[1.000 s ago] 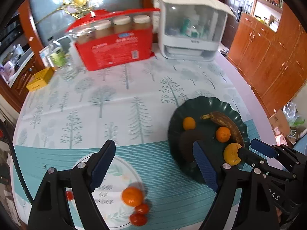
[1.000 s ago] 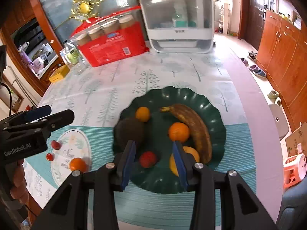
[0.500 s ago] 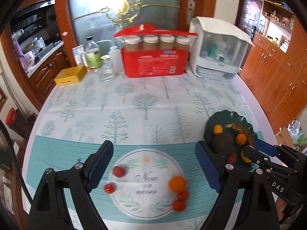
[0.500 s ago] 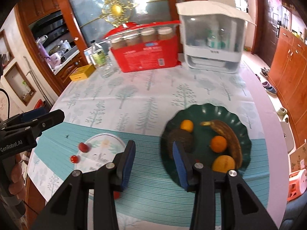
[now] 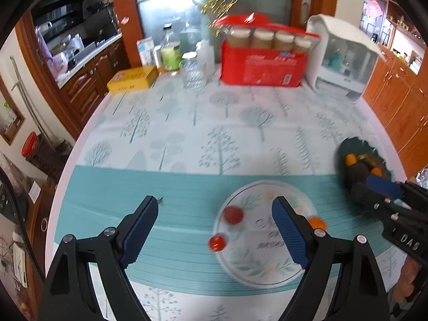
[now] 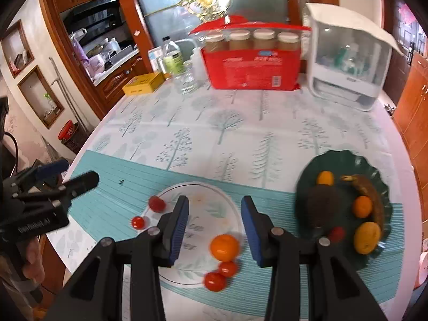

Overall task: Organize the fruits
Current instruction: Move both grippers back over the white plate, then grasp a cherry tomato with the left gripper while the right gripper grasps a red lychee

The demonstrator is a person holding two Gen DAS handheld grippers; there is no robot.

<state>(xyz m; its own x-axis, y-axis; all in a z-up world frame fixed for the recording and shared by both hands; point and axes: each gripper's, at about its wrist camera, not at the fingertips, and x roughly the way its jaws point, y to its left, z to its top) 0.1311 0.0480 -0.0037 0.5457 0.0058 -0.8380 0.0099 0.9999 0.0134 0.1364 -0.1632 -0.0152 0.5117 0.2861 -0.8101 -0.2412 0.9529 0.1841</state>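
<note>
Blue-padded and black-framed, the left gripper (image 5: 215, 214) stands wide open over the near left part of the bench (image 5: 240, 123) with nothing between its pads; its jaws have been opening a little more within the last second. The right gripper (image 6: 214, 214) is parted more narrowly and is also empty, hovering above the round white plate with leaf print (image 6: 230, 206). On that plate a round orange mandarin (image 6: 224, 246) sits near its near right edge, with two small red cherry tomatoes (image 6: 220, 275) touching each other just nearer. Two more small red tomatoes (image 6: 156, 203) lie at the plate's far left rim, one seemingly just off it. Well to the right, the dark green scalloped plate (image 6: 345, 157) already carries a browned banana (image 6: 371, 198), three orange-yellow citrus fruits, a dark rough avocado-like fruit (image 6: 318, 203) and one red tomato. The step in hand looks like reaching for the next fruit on the white plate. To do it well, the right gripper should centre over the mandarin, widen a little, descend straight and close gently, since the glossy round fruits would likely roll if nudged sideways. The left gripper suits the two tomatoes on its side.
</note>
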